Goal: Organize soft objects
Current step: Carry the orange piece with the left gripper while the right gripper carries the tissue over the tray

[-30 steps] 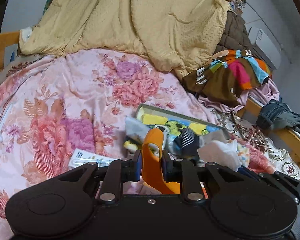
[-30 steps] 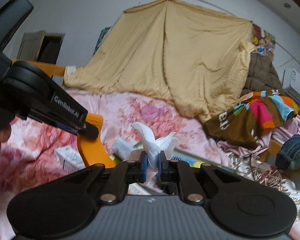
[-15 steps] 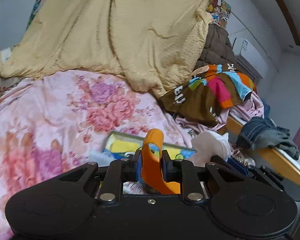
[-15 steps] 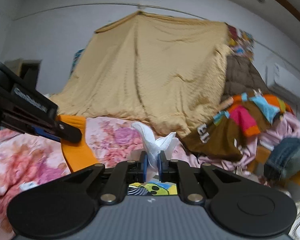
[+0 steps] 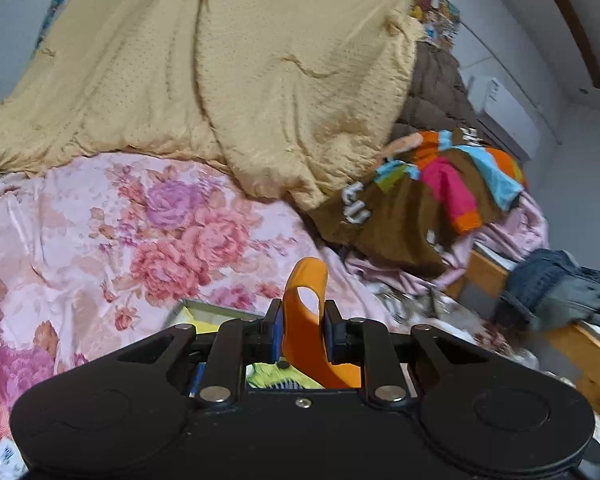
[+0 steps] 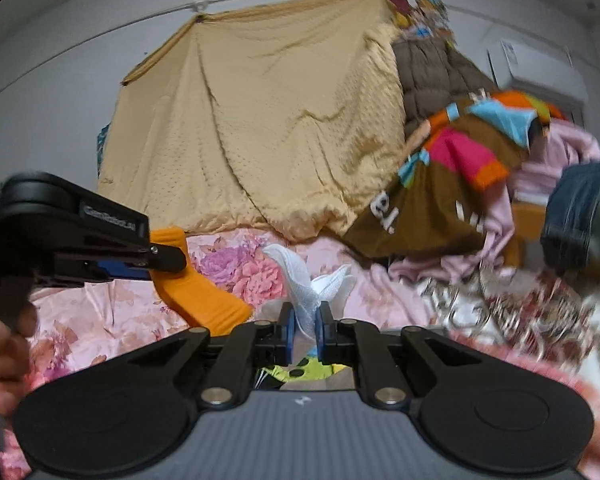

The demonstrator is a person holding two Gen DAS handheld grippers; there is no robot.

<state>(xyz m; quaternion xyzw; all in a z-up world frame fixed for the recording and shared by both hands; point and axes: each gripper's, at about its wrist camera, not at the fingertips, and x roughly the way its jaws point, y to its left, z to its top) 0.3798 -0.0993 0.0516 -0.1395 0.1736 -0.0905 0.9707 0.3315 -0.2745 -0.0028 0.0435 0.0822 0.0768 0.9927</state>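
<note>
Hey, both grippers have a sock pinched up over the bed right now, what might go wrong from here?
The white sock is held by only a thin bunch in the right gripper, so it may slip out. The orange sock dangles from the left gripper and might snag the tin box underneath.

A bright orange fabric sock [image 5: 305, 332] is standing upright, pinched mid-length and bending sideways below; a white mesh cloth [image 6: 309, 286] is fanning upward, crumpled, clamped at its base above the bed.
</note>
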